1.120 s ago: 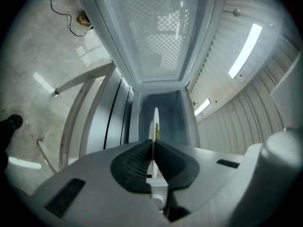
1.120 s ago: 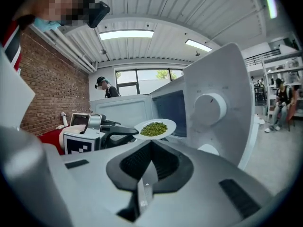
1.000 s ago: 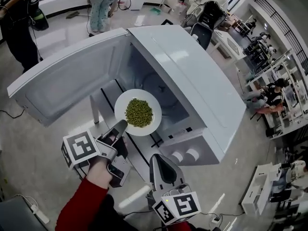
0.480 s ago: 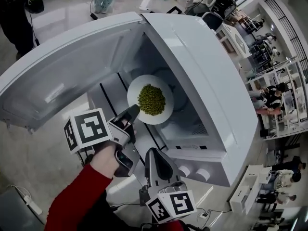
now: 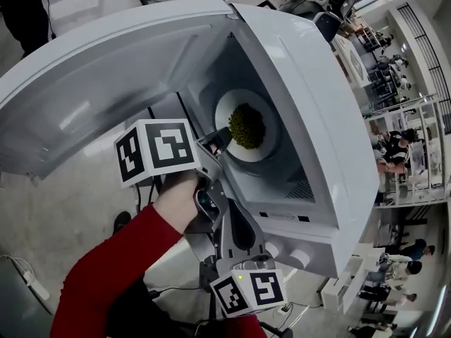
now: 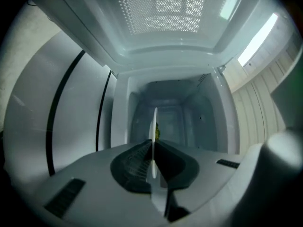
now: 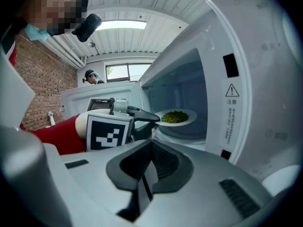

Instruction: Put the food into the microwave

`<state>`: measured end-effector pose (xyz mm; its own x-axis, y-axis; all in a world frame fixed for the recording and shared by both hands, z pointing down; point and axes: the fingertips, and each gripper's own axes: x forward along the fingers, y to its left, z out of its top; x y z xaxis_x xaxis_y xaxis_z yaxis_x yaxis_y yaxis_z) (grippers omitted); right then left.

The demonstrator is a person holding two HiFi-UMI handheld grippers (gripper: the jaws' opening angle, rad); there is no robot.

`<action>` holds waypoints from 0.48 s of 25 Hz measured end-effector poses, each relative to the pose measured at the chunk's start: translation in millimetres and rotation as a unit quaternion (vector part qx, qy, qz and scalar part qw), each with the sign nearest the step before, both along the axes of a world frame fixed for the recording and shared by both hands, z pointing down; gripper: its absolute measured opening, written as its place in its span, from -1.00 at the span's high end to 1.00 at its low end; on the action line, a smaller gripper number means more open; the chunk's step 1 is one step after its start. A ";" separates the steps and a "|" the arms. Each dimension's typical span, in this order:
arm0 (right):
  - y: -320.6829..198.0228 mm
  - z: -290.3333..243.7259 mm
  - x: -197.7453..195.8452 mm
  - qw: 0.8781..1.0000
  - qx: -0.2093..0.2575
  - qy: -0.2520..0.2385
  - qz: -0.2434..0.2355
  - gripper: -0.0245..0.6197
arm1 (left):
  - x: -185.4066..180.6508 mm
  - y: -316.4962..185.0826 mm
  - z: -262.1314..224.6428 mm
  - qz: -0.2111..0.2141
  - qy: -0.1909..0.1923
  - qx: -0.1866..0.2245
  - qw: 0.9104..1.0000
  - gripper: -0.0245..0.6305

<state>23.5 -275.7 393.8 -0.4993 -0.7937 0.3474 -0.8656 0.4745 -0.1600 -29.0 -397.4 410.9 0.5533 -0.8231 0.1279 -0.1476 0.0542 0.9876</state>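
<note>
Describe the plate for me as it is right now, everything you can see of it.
The plate is round, white and shallow, and looks like glazed ceramic. A heap of small green peas sits at its centre. It is level, inside the cavity of the open microwave, and seems to hang clear of the cavity floor beneath it. The left tongs are shut on its near rim, and nothing else appears to touch it.

A warning triangle (image 7: 231,90) stands on the microwave (image 7: 265,46) frame; print below unreadable.
</note>
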 end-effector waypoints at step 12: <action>-9.4 13.8 -1.0 0.999 -0.026 0.021 0.003 0.88 | 8.0 -15.2 4.4 0.016 -0.031 0.001 0.999 0.85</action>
<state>22.5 -285.1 407.6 -0.4787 -0.7769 0.4091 -0.8749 0.4614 -0.1475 -21.1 -412.6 415.3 0.5708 -0.8051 0.1612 -0.2106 0.0462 0.9765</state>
